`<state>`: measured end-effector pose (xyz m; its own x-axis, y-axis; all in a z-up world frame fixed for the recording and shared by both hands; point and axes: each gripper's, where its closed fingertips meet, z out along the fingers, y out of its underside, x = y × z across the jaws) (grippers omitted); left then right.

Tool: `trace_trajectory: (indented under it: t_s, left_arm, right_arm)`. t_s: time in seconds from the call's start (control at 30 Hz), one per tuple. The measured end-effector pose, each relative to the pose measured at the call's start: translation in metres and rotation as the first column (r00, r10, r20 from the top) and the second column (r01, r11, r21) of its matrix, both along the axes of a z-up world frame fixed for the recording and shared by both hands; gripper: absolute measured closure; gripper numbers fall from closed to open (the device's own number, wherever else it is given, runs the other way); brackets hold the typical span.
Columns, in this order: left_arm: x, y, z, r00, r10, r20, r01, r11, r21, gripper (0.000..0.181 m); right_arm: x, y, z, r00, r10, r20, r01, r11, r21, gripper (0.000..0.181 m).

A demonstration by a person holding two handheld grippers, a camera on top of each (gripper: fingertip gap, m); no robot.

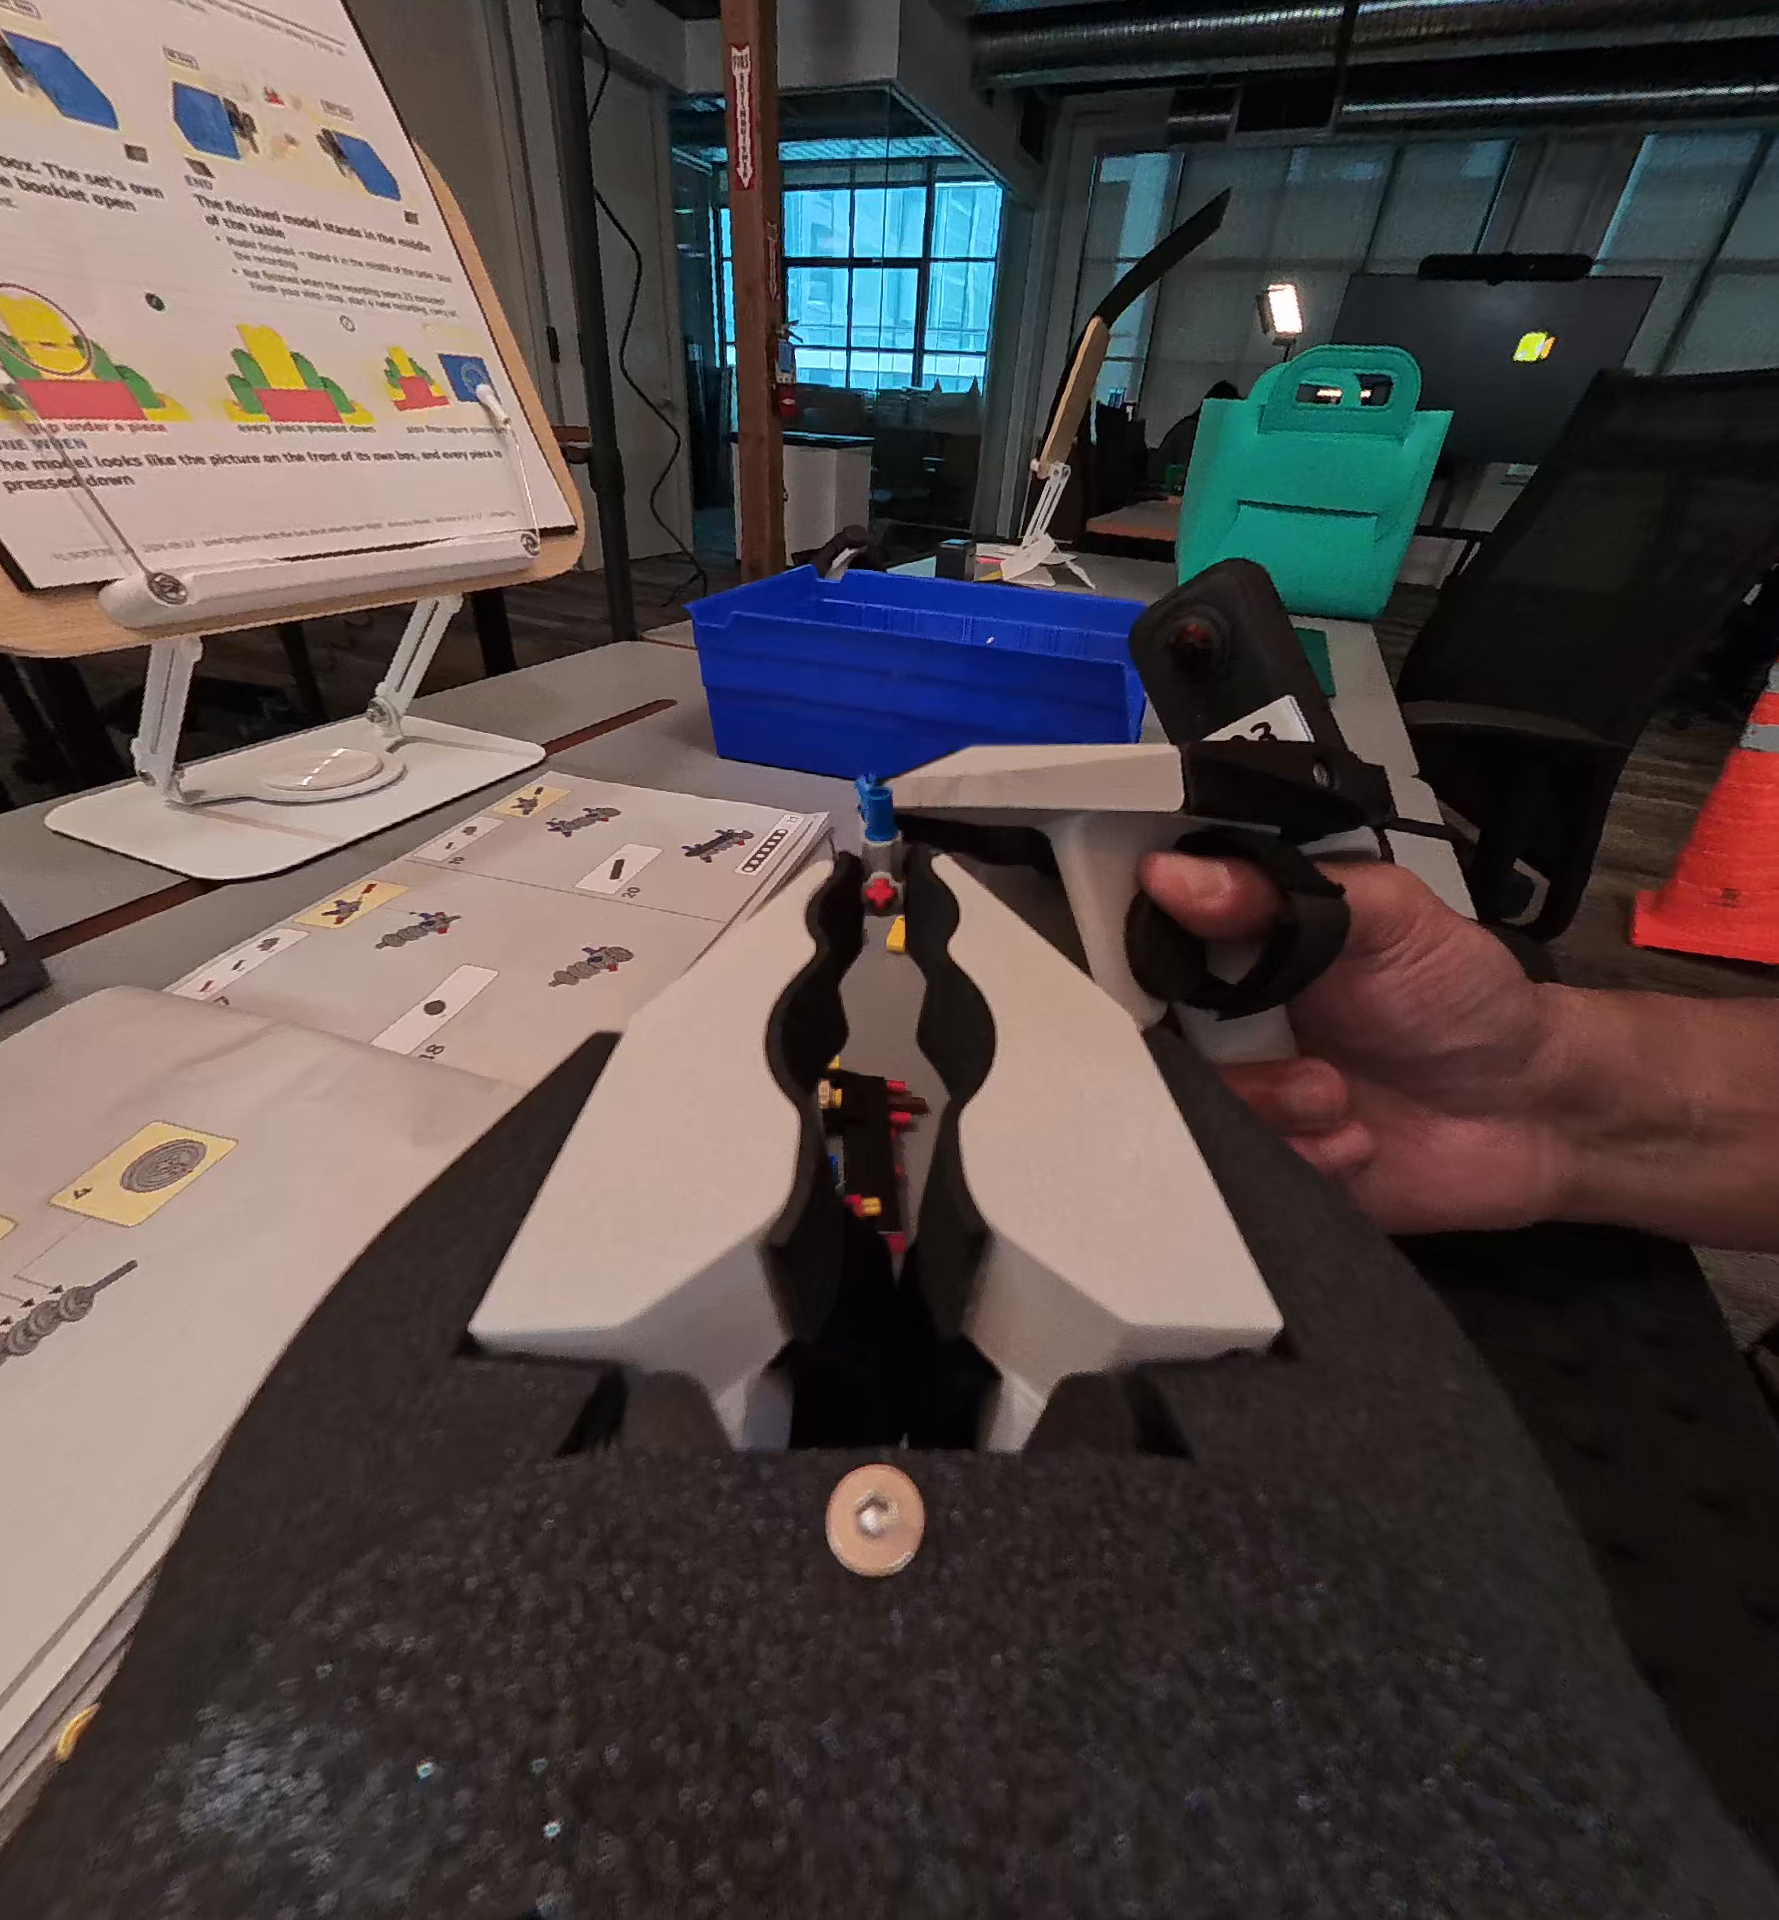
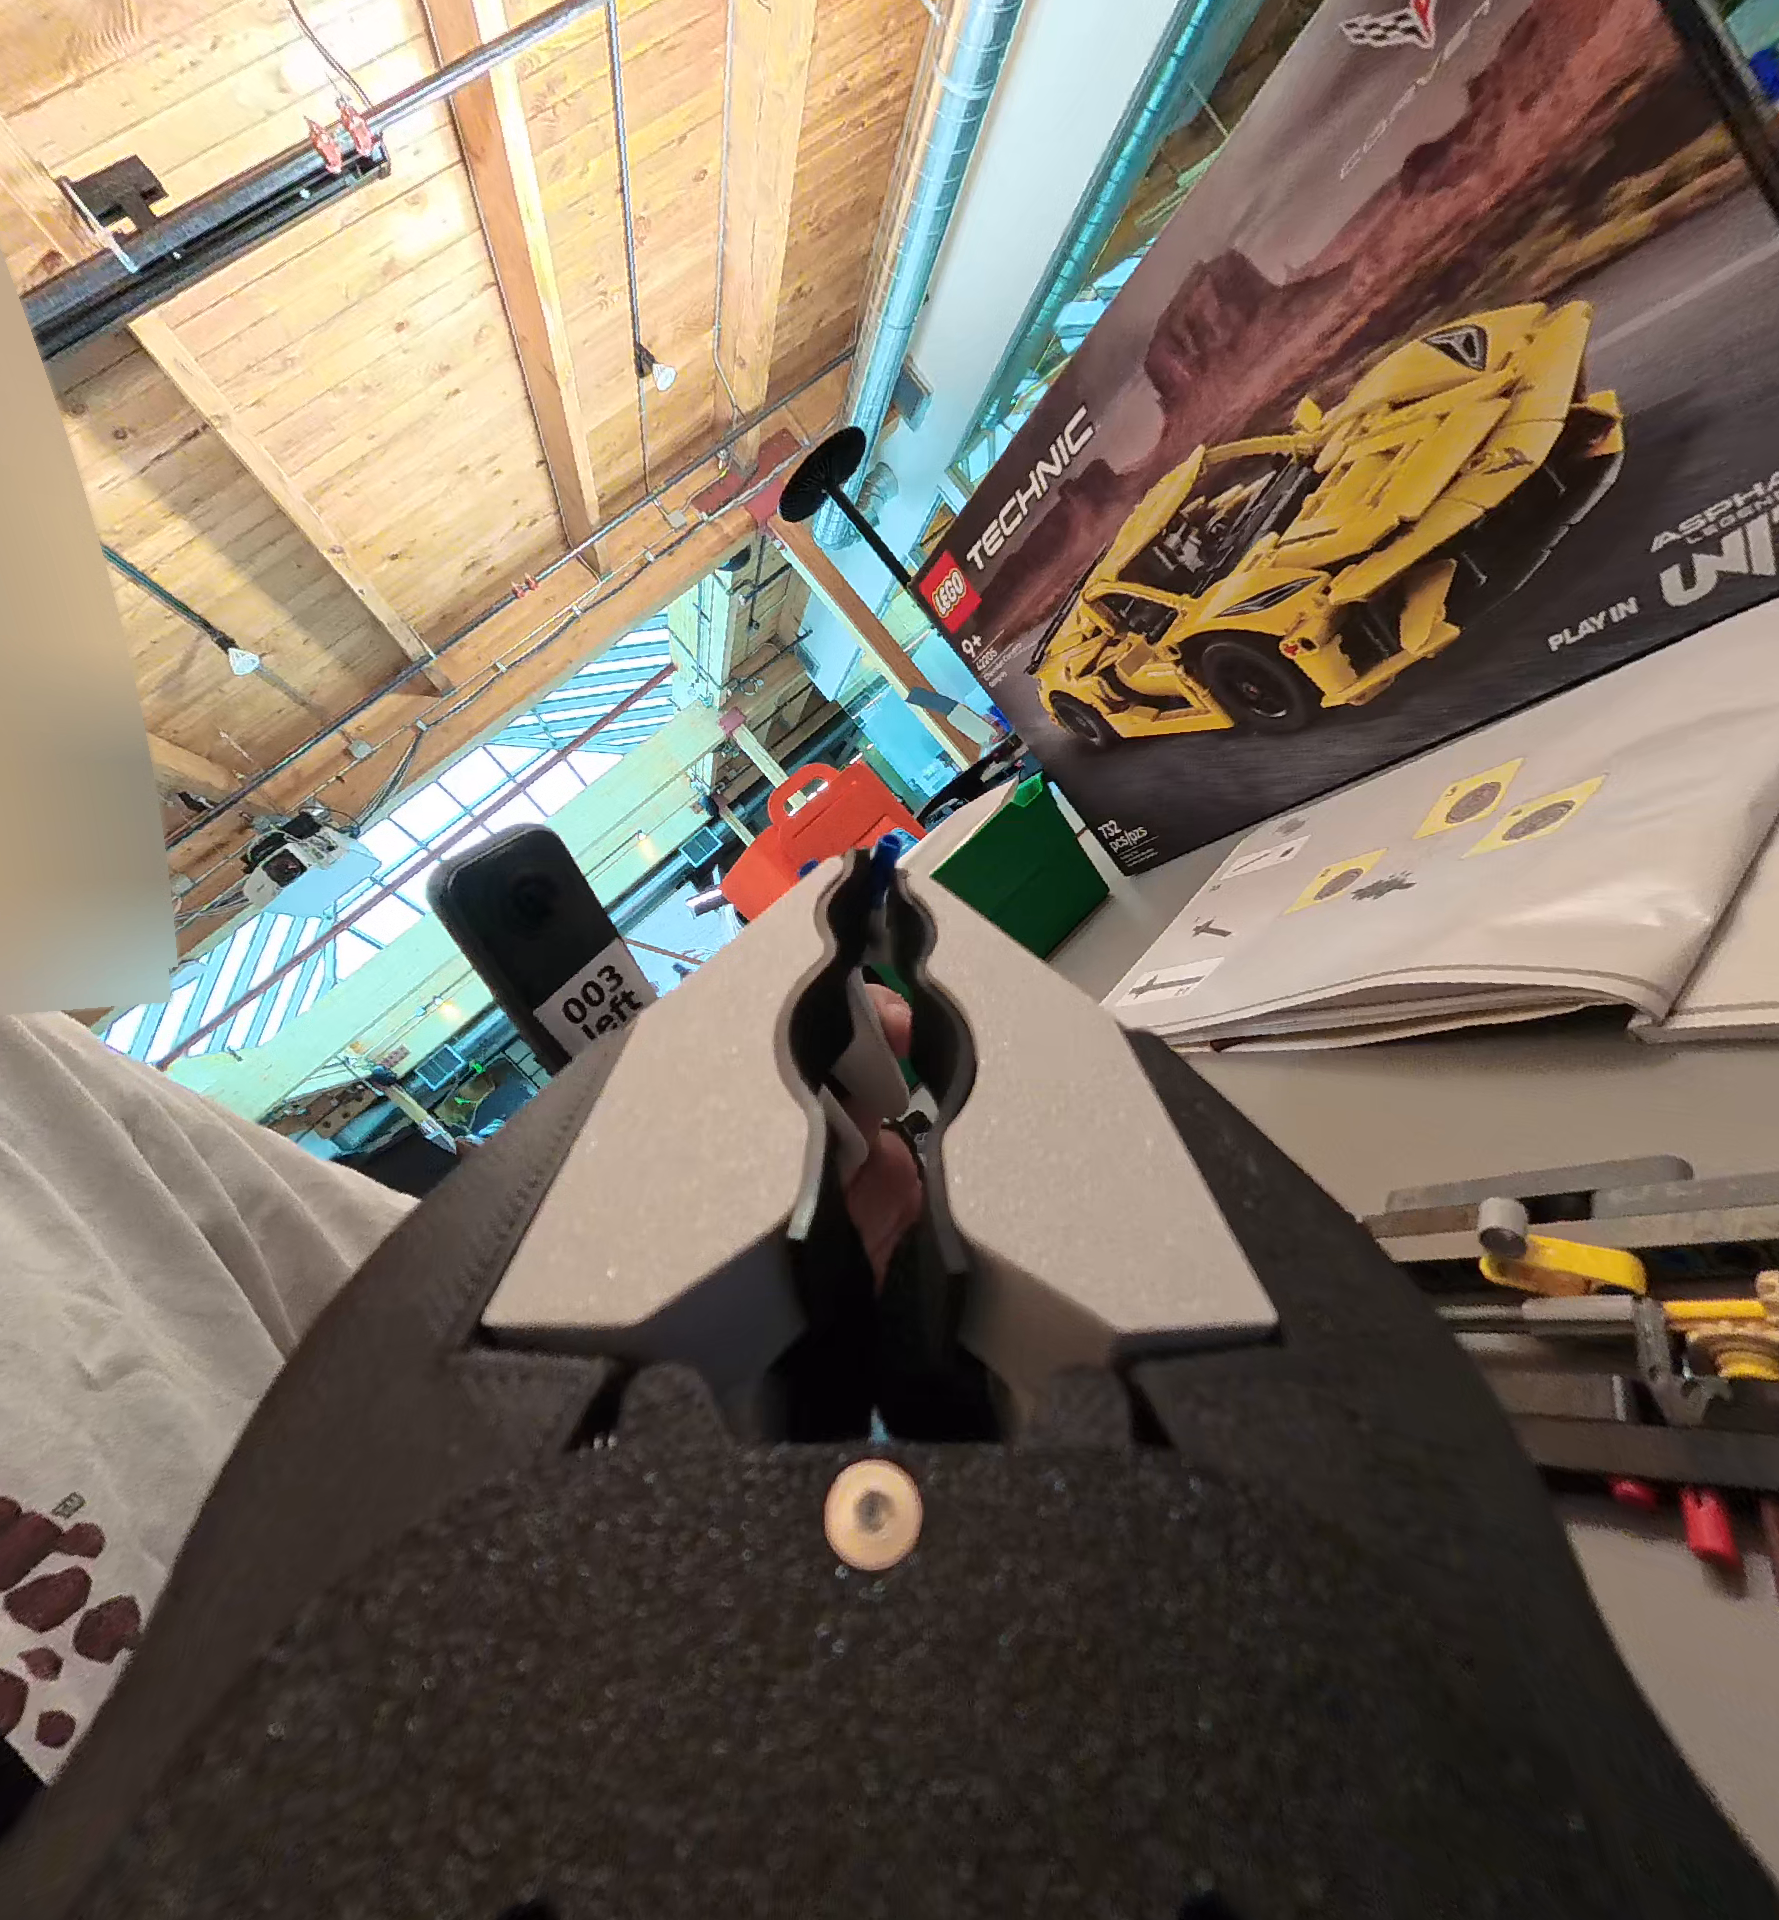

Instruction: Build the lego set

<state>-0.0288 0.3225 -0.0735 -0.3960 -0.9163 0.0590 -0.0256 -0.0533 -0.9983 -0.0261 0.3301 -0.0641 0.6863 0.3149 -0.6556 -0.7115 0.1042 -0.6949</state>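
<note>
The grey table (image 1: 594,686) carries an open instruction booklet (image 1: 511,914) and a blue bin (image 1: 916,665). A bare hand (image 1: 1384,1060) comes in from the right, holding the right tool (image 1: 890,800) level, with one finger through its black trigger loop. That tool's tips pinch the blue top of a small lego assembly (image 1: 880,847). The left tool (image 1: 880,873), aimed forward, has its tips narrowed around the assembly's grey lower part; whether they touch it I cannot tell.

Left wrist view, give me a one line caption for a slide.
Left gripper and right gripper meet over the open instruction booklet, pinching a small blue-and-grey Lego piece.
</note>
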Motion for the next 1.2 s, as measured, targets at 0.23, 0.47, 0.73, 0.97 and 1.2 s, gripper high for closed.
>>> trace_trajectory:
  t_s: [0.23, 0.47, 0.73, 0.97, 1.2]
  left_arm:
    - [0.004, 0.004, -0.002, 1.000, 0.025, -0.003, -0.025, 0.999, 0.024, 0.175]
    - [0.001, 0.003, -0.006, 1.000, -0.013, -0.023, 0.014, 0.999, 0.047, 0.175]
    - [-0.005, -0.002, -0.015, 0.997, -0.066, -0.042, 0.072, 0.985, 0.155, 0.175]
    - [-0.005, 0.005, -0.019, 0.998, -0.051, -0.047, 0.058, 0.984, 0.167, 0.176]
    - [-0.013, 0.069, -0.040, 0.972, 0.113, -0.207, -0.084, 0.986, 0.146, 0.175]
  right_arm:
    - [0.003, 0.000, -0.003, 1.000, 0.002, -0.019, -0.003, 1.000, -0.013, 0.181]
    - [0.000, -0.001, -0.007, 0.994, 0.041, 0.097, -0.034, 0.997, -0.069, 0.180]
    - [-0.009, -0.007, -0.019, 0.931, 0.125, 0.343, -0.065, 0.981, -0.181, 0.181]
    - [0.009, -0.020, -0.026, 0.931, 0.164, 0.326, -0.089, 0.969, -0.232, 0.181]
    - [0.026, -0.041, -0.069, 0.834, 0.261, 0.487, 0.013, 0.871, -0.490, 0.173]
